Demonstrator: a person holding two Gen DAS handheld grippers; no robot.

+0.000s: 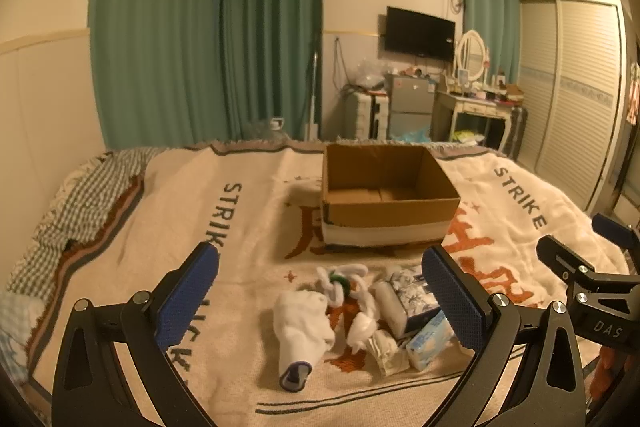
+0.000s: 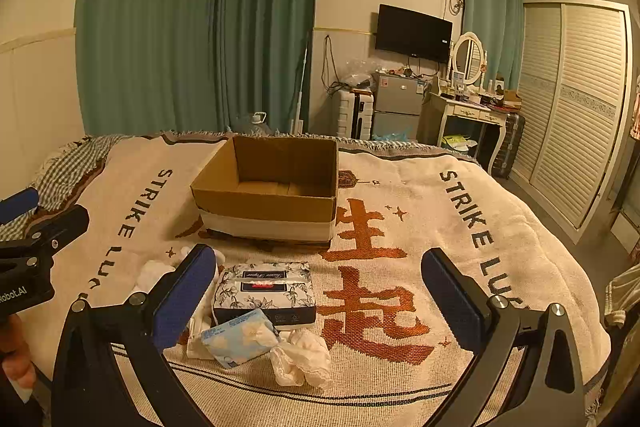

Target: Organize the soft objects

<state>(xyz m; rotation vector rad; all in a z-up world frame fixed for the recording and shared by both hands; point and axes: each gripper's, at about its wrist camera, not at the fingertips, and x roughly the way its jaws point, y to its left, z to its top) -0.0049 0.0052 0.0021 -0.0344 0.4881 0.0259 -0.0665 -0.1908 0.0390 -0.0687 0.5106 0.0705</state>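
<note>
A pile of soft things lies on the bed blanket [image 1: 248, 223] near me. It holds a white sock [image 1: 302, 323], a white knotted rope toy [image 1: 344, 281], a floral tissue pack [image 2: 266, 293], a small blue tissue packet [image 2: 240, 341] and a white lacy cloth [image 2: 302, 357]. An open cardboard box [image 1: 384, 195] stands empty beyond the pile; it also shows in the right wrist view [image 2: 268, 191]. My left gripper [image 1: 320, 303] is open above the pile. My right gripper [image 2: 318, 299] is open above the floral pack, holding nothing.
The blanket [image 2: 400, 227] covers the whole bed. A checked pillow [image 1: 76, 203] lies at the left edge. Past the bed foot stand green curtains [image 1: 208, 35], a small fridge [image 1: 412, 105], a dressing table [image 1: 476, 107] and a wardrobe [image 1: 572, 99].
</note>
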